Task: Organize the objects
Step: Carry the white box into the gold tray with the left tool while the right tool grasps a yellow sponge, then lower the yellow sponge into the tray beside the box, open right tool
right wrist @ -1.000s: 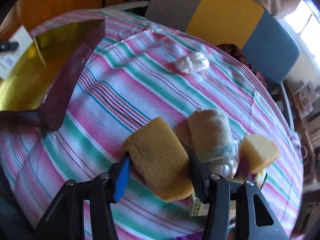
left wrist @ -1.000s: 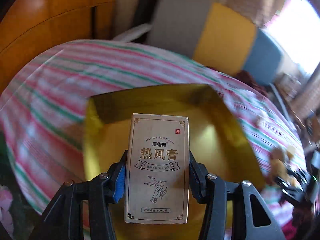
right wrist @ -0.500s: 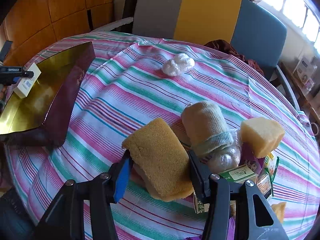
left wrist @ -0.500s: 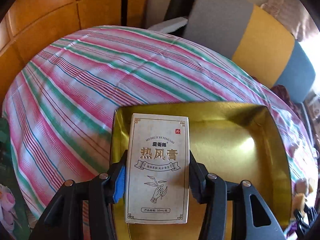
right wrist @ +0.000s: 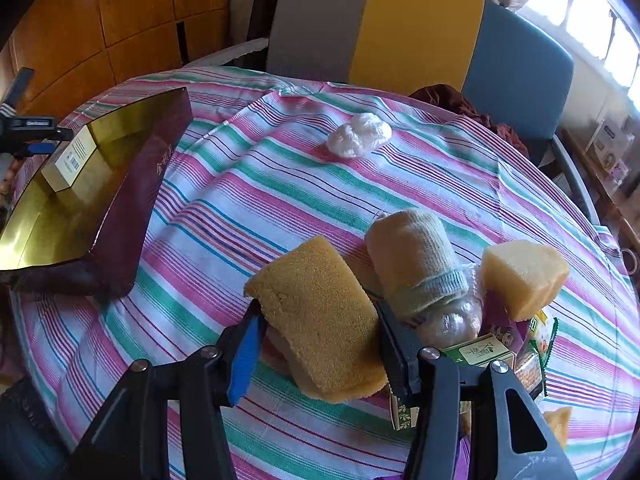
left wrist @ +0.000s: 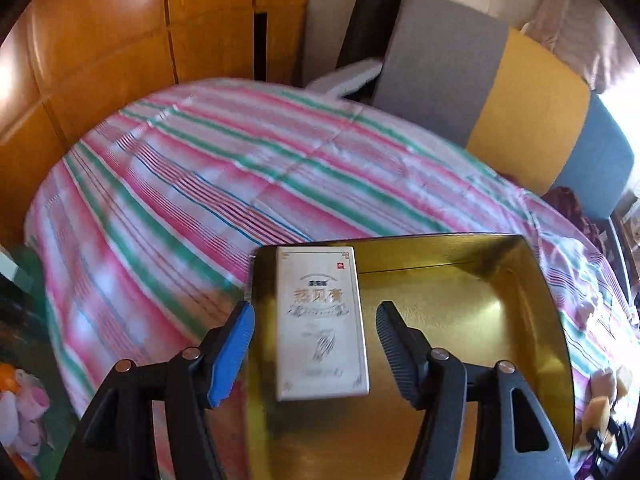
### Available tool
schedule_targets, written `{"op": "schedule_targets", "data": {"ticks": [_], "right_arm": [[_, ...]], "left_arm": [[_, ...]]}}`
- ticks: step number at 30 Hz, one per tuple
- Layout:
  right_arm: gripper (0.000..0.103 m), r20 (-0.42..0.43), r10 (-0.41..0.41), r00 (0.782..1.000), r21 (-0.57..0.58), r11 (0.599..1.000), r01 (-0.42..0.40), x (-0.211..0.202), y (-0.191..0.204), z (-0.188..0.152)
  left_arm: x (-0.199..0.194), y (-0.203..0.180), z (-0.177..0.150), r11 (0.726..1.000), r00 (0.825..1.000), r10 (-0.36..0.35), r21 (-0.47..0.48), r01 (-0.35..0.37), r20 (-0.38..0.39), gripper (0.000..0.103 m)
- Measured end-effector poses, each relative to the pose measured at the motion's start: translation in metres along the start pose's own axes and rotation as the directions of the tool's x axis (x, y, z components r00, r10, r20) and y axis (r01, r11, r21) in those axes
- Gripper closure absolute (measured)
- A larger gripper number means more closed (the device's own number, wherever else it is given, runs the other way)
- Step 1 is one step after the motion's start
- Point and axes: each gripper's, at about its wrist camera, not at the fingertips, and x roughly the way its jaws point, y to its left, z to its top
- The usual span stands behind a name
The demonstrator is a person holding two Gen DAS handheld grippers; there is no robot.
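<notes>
Released a moment ago, the cream carton (left wrist: pixel 322 322) now lies in the gold-lined box (left wrist: pixel 472 320) by its left wall; the left tongs (left wrist: pixel 314 332) are opening, pads clear of it. That placing looks done. Right tongs (right wrist: pixel 318 330) clamp the yellow sponge (right wrist: pixel 320 316) above the striped table (right wrist: pixel 256 200); next, carry it to the box.

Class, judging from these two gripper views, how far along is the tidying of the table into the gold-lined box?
Done: the white carton lies in the gold-lined box, with the left gripper opening clear of it. In hand: the right gripper is shut on a yellow sponge. Left: the rolled sock, second sponge, plastic wad and small packets sit on the tablecloth.
</notes>
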Motion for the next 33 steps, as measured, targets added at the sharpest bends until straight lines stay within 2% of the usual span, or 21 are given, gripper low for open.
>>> {"op": "schedule_targets", "data": {"ticks": [3, 6, 13, 18, 23, 25, 29, 33], "right_arm": [[0.049, 0.005, -0.001, 1.000, 0.021, 1.000, 0.001, -0.002, -0.001, 0.002], [0.049, 0.023, 0.001, 1.000, 0.046, 0.999, -0.002, -0.010, 0.001, 0.007], [0.049, 0.088, 0.064, 0.994, 0.095, 0.993, -0.072, -0.036, 0.025, 0.022], [0.049, 0.123, 0.164, 0.979, 0.066, 0.983, -0.173, -0.055, 0.065, 0.041], [0.048, 0.115, 0.293, 0.949, 0.026, 0.954, -0.298, -0.056, 0.119, 0.061], [0.048, 0.094, 0.360, 0.928, 0.025, 0.931, -0.363, -0.050, 0.144, 0.070], [0.046, 0.021, 0.459, 0.888, 0.023, 0.888, -0.460, -0.028, 0.199, 0.086], [0.045, -0.076, 0.498, 0.864, 0.070, 0.867, -0.494, 0.008, 0.254, 0.100]], "left_arm": [[-0.031, 0.000, -0.016, 0.999, 0.998, -0.016, 0.043, 0.014, 0.061, 0.039], [-0.056, 0.003, -0.040, 0.997, 0.995, -0.052, 0.064, 0.047, 0.089, 0.039], [-0.074, 0.002, -0.087, 0.989, 0.991, -0.122, 0.092, 0.116, 0.057, 0.039], [-0.076, 0.008, -0.100, 0.988, 0.990, -0.134, 0.076, 0.131, 0.038, 0.039], [-0.083, 0.025, -0.105, 0.991, 0.990, -0.129, 0.049, 0.127, 0.051, 0.039], [-0.086, 0.035, -0.107, 0.992, 0.991, -0.121, 0.033, 0.119, 0.053, 0.039], [-0.089, 0.055, -0.110, 0.994, 0.992, -0.106, -0.010, 0.106, 0.061, 0.039], [-0.088, 0.069, -0.112, 0.994, 0.993, -0.101, -0.039, 0.104, 0.066, 0.040]]}}
